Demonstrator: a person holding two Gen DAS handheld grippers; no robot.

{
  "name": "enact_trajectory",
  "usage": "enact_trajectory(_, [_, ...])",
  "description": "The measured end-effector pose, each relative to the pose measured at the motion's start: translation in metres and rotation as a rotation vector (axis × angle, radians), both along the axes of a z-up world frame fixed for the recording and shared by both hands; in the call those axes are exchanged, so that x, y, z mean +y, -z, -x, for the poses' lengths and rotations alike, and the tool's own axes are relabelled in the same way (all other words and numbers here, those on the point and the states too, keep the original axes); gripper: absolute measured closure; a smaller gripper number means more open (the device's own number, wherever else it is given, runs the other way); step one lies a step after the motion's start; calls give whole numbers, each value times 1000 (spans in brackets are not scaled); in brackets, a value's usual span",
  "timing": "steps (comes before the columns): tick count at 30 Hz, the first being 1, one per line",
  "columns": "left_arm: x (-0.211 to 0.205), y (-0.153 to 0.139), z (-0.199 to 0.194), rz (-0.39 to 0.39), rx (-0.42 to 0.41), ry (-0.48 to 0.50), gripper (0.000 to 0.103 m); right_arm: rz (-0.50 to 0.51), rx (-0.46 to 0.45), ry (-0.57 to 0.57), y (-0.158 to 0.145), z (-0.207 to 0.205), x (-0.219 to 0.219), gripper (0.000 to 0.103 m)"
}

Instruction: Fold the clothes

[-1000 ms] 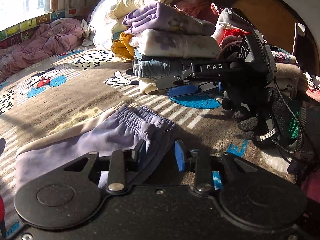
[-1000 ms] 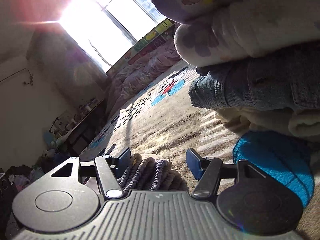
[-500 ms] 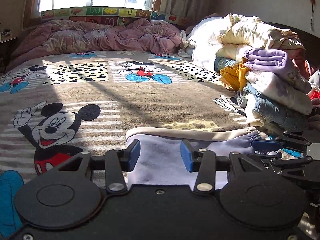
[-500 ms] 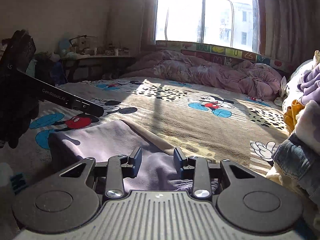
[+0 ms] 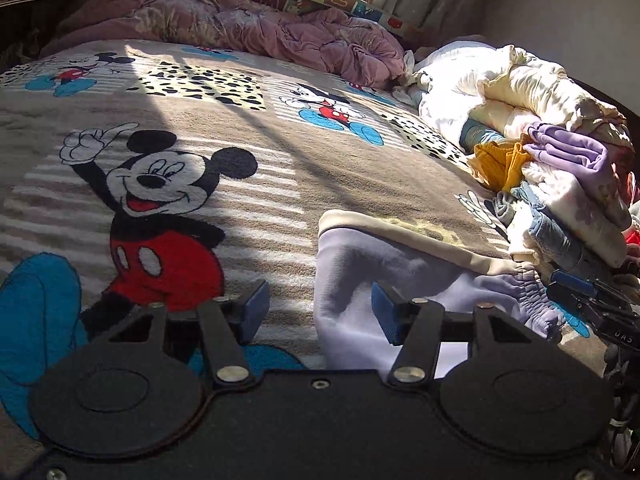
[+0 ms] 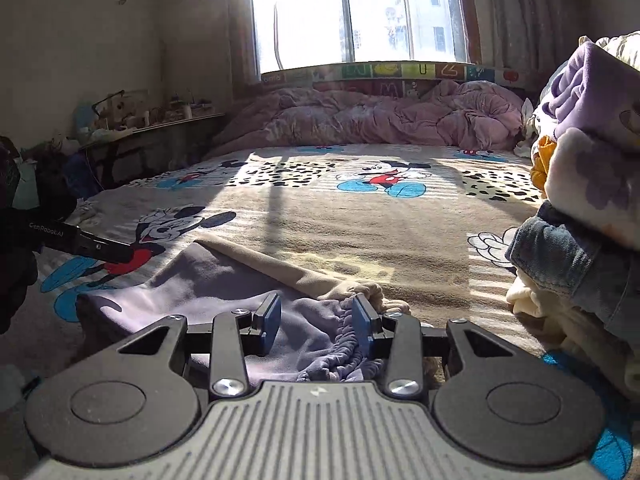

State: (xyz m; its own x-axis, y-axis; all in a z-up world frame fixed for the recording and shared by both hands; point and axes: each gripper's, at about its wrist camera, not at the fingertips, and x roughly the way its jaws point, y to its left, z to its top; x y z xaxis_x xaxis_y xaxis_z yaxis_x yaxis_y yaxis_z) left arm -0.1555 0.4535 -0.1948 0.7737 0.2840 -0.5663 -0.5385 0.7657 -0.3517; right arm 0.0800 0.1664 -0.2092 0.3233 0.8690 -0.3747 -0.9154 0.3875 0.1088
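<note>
Change: both grippers have swung round from the clothes stack to face the window; the left gripper's jaws have spread wider and slid toward the trousers' left edge.
Trousers: the lavender trousers (image 5: 400, 276) lie folded flat on the blanket (image 5: 248, 152), at 5 o'clock in the left wrist view and at 6 o'clock in the right wrist view (image 6: 224, 292).
Edges: a beige lining strip runs along the far fold; the gathered waistband (image 6: 344, 344) bunches at the right end; the left edge falls straight between the left gripper's pads.
Left gripper: the left gripper (image 5: 316, 312) is released, jaws wide, straddling the trousers' left edge; one pad over the blanket, the other over the cloth.
Right gripper: the right gripper (image 6: 316, 322) is spread apart over the waistband, grasping nothing.
Open room: bare blanket stretches from 9 to 12 o'clock, as far as the pink quilt (image 6: 380, 116) under the window.
Crowding: the stack of folded clothes (image 5: 560, 200) stands near, at 3 o'clock, just beside the waistband end.
</note>
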Motion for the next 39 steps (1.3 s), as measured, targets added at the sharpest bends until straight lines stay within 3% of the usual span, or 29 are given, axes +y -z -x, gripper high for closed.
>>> enact_trajectory(3, [3, 13, 2, 136, -36, -11, 47, -12, 30, 74, -1, -6, -10, 34])
enact_trajectory(8, [8, 29, -7, 323, -95, -13, 45, 6, 335, 166, 26, -39, -16, 29])
enact_trajectory(11, [11, 36, -11, 377, -120, -32, 45, 9, 472, 200, 43, -52, -17, 22])
enact_trajectory(16, [20, 44, -14, 474, -182, -43, 45, -7, 553, 199, 52, -58, -12, 16])
enact_trajectory(19, [24, 48, -16, 541, -227, -37, 45, -23, 578, 164, 53, -56, -5, 18])
enact_trajectory(23, [18, 48, -29, 525, -222, -21, 49, -22, 550, 184, 54, -51, 0, 33])
enact_trajectory(25, [16, 50, -31, 514, -201, -33, 68, -40, 571, 163, 52, -48, 0, 40])
enact_trajectory(26, [16, 51, -32, 509, -190, -38, 89, -49, 582, 152, 50, -46, -1, 42])
enact_trajectory(30, [12, 33, -15, 479, -237, -49, 96, -84, 623, 109, 45, -39, -2, 54])
enact_trajectory(33, [6, 3, 10, 433, -275, -49, 96, -110, 654, 76, 41, -34, -3, 57])
enact_trajectory(36, [1, -17, 41, 414, -256, -75, 96, -137, 685, 43, 37, -28, -4, 58])
enact_trajectory(37, [0, -14, 47, 403, -215, -85, 94, -145, 695, 32, 36, -27, -4, 58])
enact_trajectory(38, [0, -10, 53, 392, -171, -96, 74, -135, 688, 36, 36, -23, -3, 55])
enact_trajectory(39, [1, -1, 59, 412, -156, -122, 40, -83, 645, 73, 39, -18, 2, 46])
